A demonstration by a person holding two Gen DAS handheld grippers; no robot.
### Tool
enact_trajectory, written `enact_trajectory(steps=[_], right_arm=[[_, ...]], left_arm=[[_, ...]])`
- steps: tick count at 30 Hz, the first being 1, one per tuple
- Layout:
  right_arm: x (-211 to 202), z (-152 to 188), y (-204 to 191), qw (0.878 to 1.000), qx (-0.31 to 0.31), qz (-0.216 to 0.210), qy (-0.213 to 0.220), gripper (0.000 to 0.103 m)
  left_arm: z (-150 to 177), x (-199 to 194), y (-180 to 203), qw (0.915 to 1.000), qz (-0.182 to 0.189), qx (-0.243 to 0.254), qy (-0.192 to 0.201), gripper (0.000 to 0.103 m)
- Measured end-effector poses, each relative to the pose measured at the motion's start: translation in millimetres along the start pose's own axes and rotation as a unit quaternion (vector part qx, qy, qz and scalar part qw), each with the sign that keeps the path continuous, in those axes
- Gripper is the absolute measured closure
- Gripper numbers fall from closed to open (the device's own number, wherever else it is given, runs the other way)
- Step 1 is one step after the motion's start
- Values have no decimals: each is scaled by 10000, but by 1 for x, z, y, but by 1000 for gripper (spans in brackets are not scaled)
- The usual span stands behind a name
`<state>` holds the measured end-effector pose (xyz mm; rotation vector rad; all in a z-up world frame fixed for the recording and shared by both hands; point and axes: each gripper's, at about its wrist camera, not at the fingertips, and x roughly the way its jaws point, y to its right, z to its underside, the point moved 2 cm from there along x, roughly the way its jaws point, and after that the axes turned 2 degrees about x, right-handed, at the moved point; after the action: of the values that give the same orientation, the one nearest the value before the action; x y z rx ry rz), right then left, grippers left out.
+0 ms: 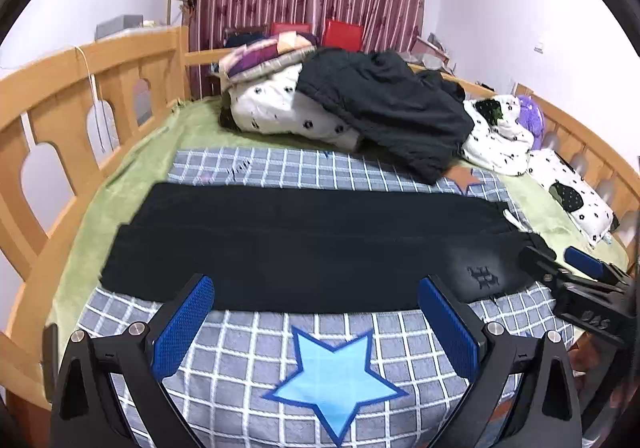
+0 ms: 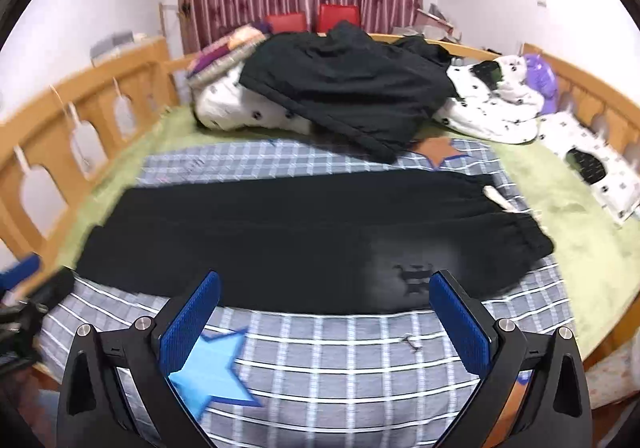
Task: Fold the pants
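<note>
**Black pants flat on quilt, both grippers wide**

Blue-padded left gripper sits low over the near edge of the quilt, fingers spread wide, nothing between them; tips reach the near hem of the pants. Right gripper has the same pose: level, aimed at 12 o'clock, fingers wide, nothing held, tips at the pants' near edge. In the left view the right gripper shows at 3 o'clock beside the waistband, also spread.

Pants: black, laid crosswise on the checked quilt, folded lengthwise so one leg lies on the other, the upper layer offset toward 6 o'clock. Waist end at 3 o'clock, with a small embroidered mark and a white drawstring; cuffs at 9 o'clock. Surface smooth, few wrinkles.

At 12 o'clock, beyond the pants, a dark garment lies heaped over a spotted duvet. Right view is motion-blurred at the edges.
</note>
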<state>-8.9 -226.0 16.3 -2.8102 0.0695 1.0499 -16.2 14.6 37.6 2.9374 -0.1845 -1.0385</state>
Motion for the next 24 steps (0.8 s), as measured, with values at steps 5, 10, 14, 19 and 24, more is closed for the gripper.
enact_trajectory(steps=[5,10,14,19,24], right_arm=[[-30,-28,14,9992,-83,184,358,1],[-54,-66,38,9987,-136,-15,495,1],[-64,-79,60,9979,-230,-169,584,1],[-33,-65,92,9982,-238,18,557,2],[34,-37,140,9999,116,-124,34,17]], left_arm=[[-23,-16,-24,9996,-227,147,105,3],[-47,-25,-63,9991,-286,-228,218,3],[-51,-13,-90,9983,-279,-502,137,3],[-34,36,-118,9953,-620,-711,-235,5],[-6,102,-141,9914,-524,-943,-744,6]])
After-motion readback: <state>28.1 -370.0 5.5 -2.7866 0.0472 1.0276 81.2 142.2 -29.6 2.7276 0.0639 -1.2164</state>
